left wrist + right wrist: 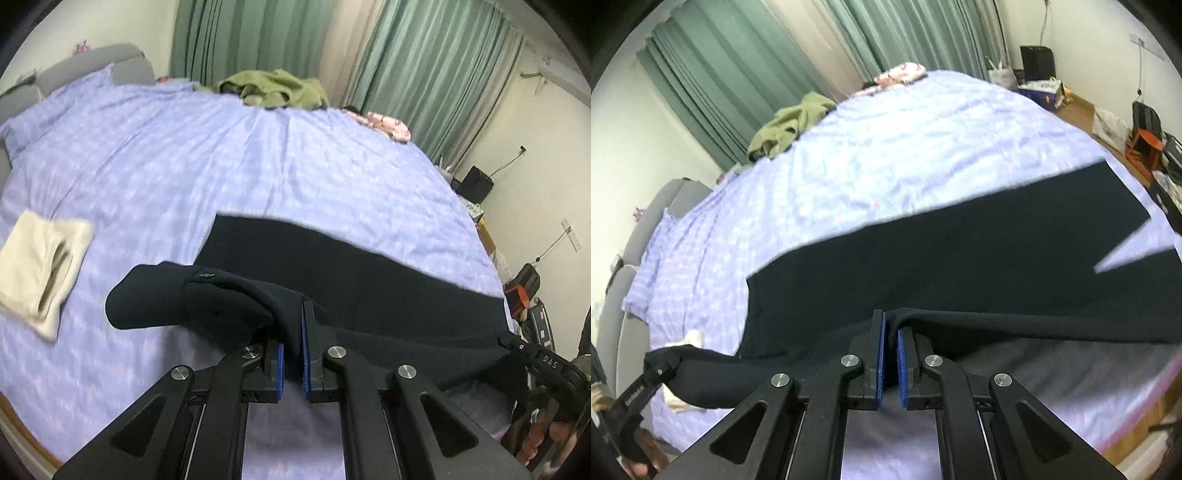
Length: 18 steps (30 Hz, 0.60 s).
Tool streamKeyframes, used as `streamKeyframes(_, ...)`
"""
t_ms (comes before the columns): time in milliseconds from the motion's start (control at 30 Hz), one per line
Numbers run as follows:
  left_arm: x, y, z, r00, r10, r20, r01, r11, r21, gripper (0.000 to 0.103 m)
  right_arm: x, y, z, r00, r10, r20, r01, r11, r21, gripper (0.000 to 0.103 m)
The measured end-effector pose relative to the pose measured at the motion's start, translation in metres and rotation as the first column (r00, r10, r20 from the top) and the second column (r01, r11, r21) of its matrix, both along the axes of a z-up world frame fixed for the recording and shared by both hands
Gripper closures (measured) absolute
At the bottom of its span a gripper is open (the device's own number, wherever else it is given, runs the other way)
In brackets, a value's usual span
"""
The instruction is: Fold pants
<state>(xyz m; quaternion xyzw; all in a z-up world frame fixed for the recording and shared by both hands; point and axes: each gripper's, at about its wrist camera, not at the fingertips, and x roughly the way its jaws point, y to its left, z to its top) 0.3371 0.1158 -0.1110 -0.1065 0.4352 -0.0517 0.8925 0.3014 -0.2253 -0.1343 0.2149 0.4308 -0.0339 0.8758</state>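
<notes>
**Pants held up by both grippers over the bed**

Pants [332, 266], dark navy, lie partly spread on a lilac bed [184, 166], their near edge lifted. Left gripper [291, 332] is clamped on a bunched fold of that edge. Right gripper [891, 332] pinches the same edge farther along. A cream cloth [40, 266] lies folded to the left, well apart.

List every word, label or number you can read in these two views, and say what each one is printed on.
"DAS": white letters on the black body of the right gripper, seen at the right edge of the left wrist view.
White lettering on the black left gripper in the right wrist view: too blurred to read.
Print on the blue box on the floor beyond the bed: too small to read.
Nothing is printed on the black pants.
</notes>
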Motion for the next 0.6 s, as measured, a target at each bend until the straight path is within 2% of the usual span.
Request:
streamKeyframes(100, 0.038, -0.003, 0.000, 1.000, 0.005, 0.021, -0.005, 1.000, 0.003, 0.095, 0.027, -0.001, 0.004, 1.000, 0.012, 0.017, -0.012, 1.000, -0.014, 0.096)
streamKeyframes(233, 0.089, -0.012, -0.015, 1.000, -0.004, 0.005, 0.004, 1.000, 0.031, 0.094, 0.073, -0.004, -0.003, 0.999, 0.042, 0.005, -0.041, 0.998, -0.047, 0.096)
streamKeyframes(400, 0.155, -0.019, -0.042, 0.998, -0.017, -0.055, 0.020, 0.998, 0.062, 0.094, 0.130, -0.006, -0.028, 0.997, 0.065, -0.040, -0.067, 0.996, -0.062, 0.096)
streamKeyframes(600, 0.210, -0.023, -0.083, 0.992, -0.014, -0.129, 0.028, 0.994, 0.106, 0.094, 0.193, -0.004, -0.059, 0.991, 0.089, -0.096, -0.096, 0.993, -0.069, 0.096)
